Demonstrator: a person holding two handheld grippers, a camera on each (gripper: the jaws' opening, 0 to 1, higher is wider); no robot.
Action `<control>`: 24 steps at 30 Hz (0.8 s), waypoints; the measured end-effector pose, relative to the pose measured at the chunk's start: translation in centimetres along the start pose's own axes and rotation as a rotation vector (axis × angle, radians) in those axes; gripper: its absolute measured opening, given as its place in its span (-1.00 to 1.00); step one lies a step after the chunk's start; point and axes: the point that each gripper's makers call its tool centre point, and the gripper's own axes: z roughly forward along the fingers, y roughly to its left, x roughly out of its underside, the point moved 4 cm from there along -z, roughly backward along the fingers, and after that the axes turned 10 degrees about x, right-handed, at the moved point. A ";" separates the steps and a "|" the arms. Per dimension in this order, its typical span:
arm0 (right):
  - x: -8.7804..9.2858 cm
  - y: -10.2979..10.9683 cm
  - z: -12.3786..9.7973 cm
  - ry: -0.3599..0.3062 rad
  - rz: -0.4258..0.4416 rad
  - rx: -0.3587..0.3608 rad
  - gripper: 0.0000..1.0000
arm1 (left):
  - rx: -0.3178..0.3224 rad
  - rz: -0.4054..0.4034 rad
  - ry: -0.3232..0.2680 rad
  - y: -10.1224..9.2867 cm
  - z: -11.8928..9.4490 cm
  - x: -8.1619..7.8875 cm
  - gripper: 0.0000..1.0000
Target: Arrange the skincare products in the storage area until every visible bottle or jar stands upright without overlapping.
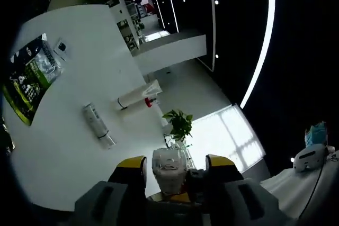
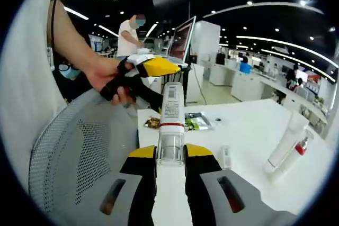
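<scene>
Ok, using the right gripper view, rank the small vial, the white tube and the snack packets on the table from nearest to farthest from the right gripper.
1. The small vial, lying on the table just right of the right gripper.
2. The snack packets, ahead of the gripper near the table's far edge.
3. The white tube, far right, standing tilted.

Vial and packets are fairly close to call.

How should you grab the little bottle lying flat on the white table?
Grip the lying bottle across its narrow middle, coming from above with jaws straddling its long sides. It lies flat on the table, apart from the white tube, leaving both sides free.
</scene>
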 end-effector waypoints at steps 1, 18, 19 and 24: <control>0.0 0.2 0.0 0.001 -0.008 0.001 -0.66 | -0.010 0.027 0.029 0.1 -0.2 0.2 -0.51; 1.4 -1.5 0.8 0.023 0.312 0.047 -0.45 | -0.119 0.086 0.003 0.9 -1.0 -0.5 -0.54; 1.5 -1.5 0.8 0.024 0.341 0.043 -0.40 | -0.121 0.085 -0.016 0.9 -1.1 -0.7 -0.54; 3.4 -0.2 1.1 0.140 0.624 -0.070 -0.29 | -0.076 0.027 -0.234 0.5 -1.8 -3.2 -0.54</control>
